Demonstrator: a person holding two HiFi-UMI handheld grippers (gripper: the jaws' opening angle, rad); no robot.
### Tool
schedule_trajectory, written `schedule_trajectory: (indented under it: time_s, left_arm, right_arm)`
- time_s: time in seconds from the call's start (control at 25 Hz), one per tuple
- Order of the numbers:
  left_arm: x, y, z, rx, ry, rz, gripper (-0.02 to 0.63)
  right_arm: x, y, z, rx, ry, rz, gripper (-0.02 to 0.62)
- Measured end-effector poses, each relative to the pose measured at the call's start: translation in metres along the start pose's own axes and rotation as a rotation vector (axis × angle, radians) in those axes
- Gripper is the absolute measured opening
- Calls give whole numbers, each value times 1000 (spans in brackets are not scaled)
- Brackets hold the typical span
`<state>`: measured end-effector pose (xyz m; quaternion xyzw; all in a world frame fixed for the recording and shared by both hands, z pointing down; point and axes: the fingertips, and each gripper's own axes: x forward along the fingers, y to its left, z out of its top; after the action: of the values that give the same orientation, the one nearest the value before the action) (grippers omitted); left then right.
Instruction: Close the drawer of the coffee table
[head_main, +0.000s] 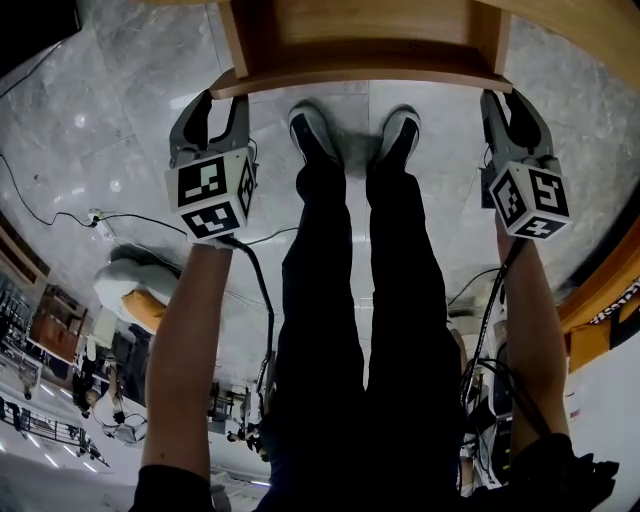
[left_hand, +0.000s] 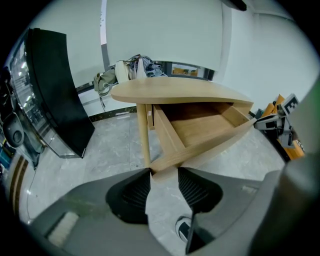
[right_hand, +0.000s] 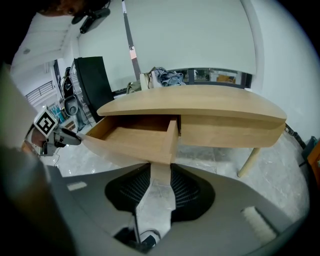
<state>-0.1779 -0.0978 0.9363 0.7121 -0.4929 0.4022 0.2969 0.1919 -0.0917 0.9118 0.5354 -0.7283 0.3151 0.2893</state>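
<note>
The coffee table's wooden drawer (head_main: 360, 40) stands pulled out, empty, with its front panel (head_main: 360, 82) toward me. My left gripper (head_main: 222, 100) is at the panel's left end and my right gripper (head_main: 503, 100) at its right end. In the left gripper view the panel's corner (left_hand: 161, 167) fills the gap between the ribbed pads of the left gripper (left_hand: 164, 175). The right gripper view shows the panel's other end (right_hand: 161, 170) pinched between the pads of the right gripper (right_hand: 161, 175). The open drawer (right_hand: 135, 135) hangs under the rounded table top (right_hand: 200, 100).
My legs and shoes (head_main: 345, 135) stand on the grey marble floor just in front of the drawer. Cables (head_main: 60, 215) trail on the floor at left. A table leg (left_hand: 144, 135) stands beside the drawer. A black panel (left_hand: 55, 90) leans at left and a wooden edge (head_main: 600, 290) runs at right.
</note>
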Motion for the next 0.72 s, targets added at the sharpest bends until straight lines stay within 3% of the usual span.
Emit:
schedule_trajectory:
  time_s: [0.32,0.72]
  left_arm:
    - [-2,4,10,-34,25,12,183]
    - [14,20,40,-15,4,22,183]
  right_arm:
    - [0,0,9,20,14,14,129]
    - [18,-2,32,31,-12,8,129]
